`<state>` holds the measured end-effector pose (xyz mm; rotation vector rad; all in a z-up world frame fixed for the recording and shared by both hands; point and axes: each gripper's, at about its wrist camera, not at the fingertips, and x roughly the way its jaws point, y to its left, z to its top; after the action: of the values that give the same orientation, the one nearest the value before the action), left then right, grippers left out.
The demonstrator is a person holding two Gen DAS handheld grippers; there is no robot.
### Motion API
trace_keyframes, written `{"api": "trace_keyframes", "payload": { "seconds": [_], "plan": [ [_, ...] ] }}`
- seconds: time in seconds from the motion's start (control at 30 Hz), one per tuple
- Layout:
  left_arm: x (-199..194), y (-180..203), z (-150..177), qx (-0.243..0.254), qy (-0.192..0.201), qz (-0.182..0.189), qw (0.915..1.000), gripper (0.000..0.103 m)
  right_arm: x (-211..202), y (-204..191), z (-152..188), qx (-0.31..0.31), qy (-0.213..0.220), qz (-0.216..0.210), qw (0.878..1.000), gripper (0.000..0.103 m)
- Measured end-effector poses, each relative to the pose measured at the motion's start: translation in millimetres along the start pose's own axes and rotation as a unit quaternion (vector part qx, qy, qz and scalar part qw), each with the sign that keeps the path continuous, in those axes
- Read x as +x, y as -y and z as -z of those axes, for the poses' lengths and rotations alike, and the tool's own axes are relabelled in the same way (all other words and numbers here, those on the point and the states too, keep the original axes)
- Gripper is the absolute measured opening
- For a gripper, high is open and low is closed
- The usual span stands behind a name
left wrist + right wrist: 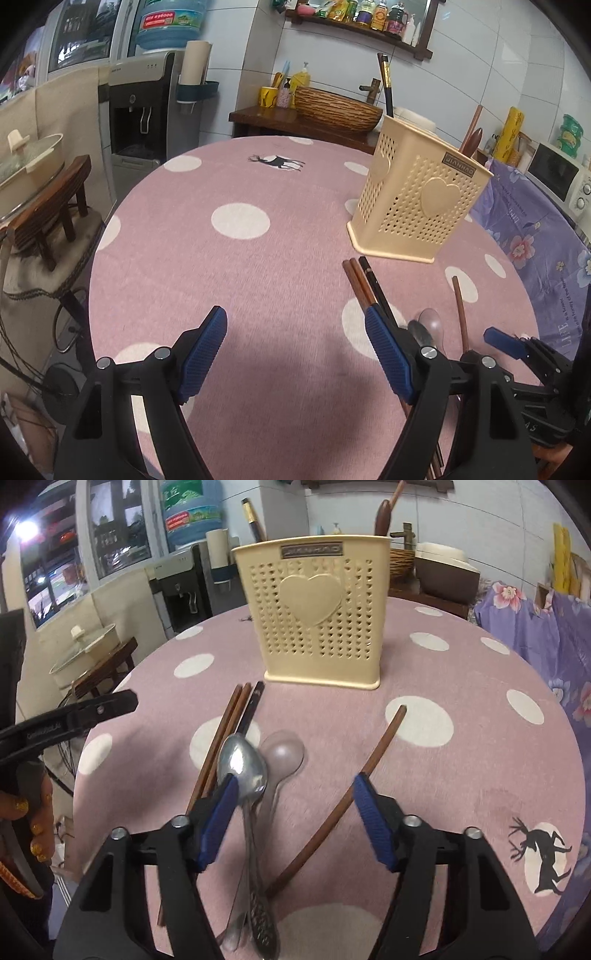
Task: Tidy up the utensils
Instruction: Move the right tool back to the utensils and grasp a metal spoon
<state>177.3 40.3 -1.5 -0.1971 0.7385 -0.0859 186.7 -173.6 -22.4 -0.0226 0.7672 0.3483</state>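
On the round table (288, 258), under its pink cloth with white dots, the left gripper (295, 354) hangs with its blue-padded fingers (201, 354) spread wide and nothing between them — only bare cloth shows in the gap. Just past its right finger lie two brown chopsticks (358, 284) side by side with a black chopstick (376, 288) touching them, all pointing toward the cream holder (417, 206).

In the right wrist view the same chopsticks lie left of the metal spoon (243, 768), whose bowl overlaps a clear plastic spoon (284, 757) just beside it. To their right a single brown chopstick (354, 779) lies slanted, apart from the others. The right gripper (291, 819) stands open above the spoon handles and this slanted stick, its pads (373, 823) pressing on nothing.

The holder stands upright beyond the utensils, near the far edge — a dark chopstick (253, 520) and a wooden spoon (384, 513) already poke up out of it.
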Motion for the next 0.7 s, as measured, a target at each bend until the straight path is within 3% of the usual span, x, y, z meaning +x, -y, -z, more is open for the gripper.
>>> {"api": "trace_keyframes", "payload": {
  "seconds": [0.2, 0.7],
  "plan": [
    [-3.5, -0.1, 9.0, -0.002, -0.003, 0.005, 1.0000, 0.076, -8.1, -24.2, 20.5, -0.055, -0.022, -0.020, 0.998, 0.025],
    [0.5, 7.3, 17.6, -0.005, -0.018, 0.016, 0.9997, 0.076, 0.3, -19.5, 29.6, -0.039, -0.043, -0.026, 0.998, 0.011]
  ]
}}
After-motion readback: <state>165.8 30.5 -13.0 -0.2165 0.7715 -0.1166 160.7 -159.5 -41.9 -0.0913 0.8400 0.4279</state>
